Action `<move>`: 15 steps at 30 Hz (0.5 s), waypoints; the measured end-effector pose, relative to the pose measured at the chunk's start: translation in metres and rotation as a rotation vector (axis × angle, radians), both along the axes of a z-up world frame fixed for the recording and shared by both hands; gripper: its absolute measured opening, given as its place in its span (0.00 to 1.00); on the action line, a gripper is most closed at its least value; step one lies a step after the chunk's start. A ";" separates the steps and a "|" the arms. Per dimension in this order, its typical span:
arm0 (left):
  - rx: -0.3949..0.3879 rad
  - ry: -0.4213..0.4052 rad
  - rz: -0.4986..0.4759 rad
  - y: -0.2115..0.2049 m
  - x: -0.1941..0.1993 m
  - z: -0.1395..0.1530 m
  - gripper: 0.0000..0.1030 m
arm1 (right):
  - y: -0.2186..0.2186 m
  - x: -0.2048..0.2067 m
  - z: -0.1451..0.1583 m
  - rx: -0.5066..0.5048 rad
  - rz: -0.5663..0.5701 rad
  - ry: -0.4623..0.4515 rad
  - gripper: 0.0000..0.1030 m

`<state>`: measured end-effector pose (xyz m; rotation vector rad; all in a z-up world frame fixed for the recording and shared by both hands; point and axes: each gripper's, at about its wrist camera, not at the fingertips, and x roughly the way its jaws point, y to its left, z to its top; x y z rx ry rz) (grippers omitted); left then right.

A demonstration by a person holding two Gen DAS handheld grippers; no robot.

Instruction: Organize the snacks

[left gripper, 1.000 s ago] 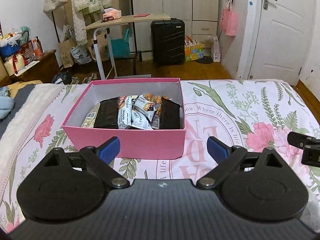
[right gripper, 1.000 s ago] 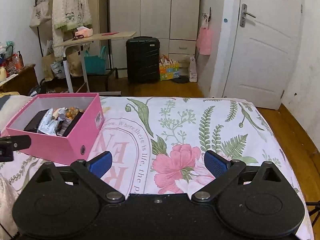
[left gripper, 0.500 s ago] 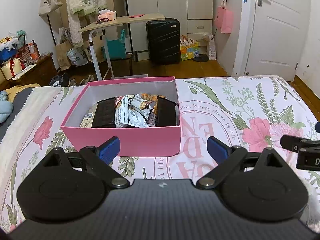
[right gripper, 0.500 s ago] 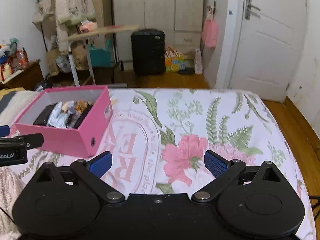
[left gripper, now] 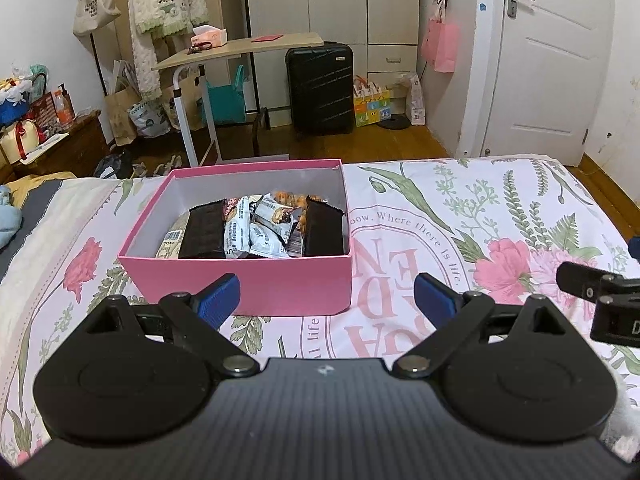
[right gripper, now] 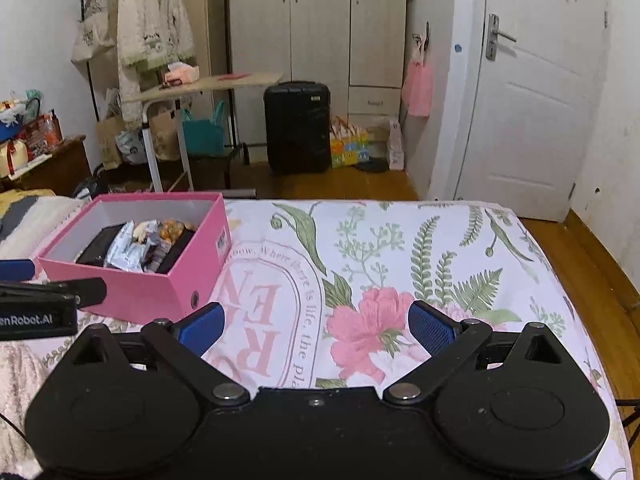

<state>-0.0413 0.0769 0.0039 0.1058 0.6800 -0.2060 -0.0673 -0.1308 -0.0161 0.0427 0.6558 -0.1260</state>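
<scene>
A pink box (left gripper: 248,280) sits on the floral bedsheet (left gripper: 460,216) and holds several snack packets (left gripper: 260,228), dark and silver wrapped. In the right wrist view the box (right gripper: 160,288) is at the left with the snacks (right gripper: 140,244) inside. My left gripper (left gripper: 326,296) is open and empty, just in front of the box's near wall. My right gripper (right gripper: 314,326) is open and empty over the sheet, to the right of the box. The right gripper's tip shows at the right edge of the left wrist view (left gripper: 600,292).
The bed ends beyond the box. Behind it stand a folding desk (left gripper: 240,52), a black suitcase (left gripper: 320,88), wardrobes and a white door (left gripper: 548,64). A wooden cabinet with clutter (left gripper: 40,136) is at the left. Wooden floor lies right of the bed (right gripper: 592,256).
Both grippers have drawn back a little and stay open. The box looks slightly farther and more to the left in the left wrist view; nothing was taken or released.
</scene>
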 end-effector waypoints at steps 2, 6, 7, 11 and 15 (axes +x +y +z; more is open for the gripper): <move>0.001 -0.001 0.001 0.000 -0.001 0.000 0.92 | 0.000 -0.001 0.000 -0.001 -0.004 -0.006 0.97; 0.004 0.008 0.007 0.000 0.000 -0.001 0.93 | -0.001 0.000 -0.001 0.003 -0.011 0.004 0.97; 0.007 0.011 0.012 0.000 0.000 -0.001 0.95 | -0.001 0.001 -0.002 0.003 -0.012 0.007 0.97; 0.018 -0.001 0.029 0.001 -0.003 -0.001 0.96 | -0.002 0.002 -0.003 0.003 -0.013 0.013 0.97; 0.018 -0.002 0.029 0.000 -0.002 0.000 0.96 | -0.002 0.002 -0.004 0.000 -0.017 0.019 0.97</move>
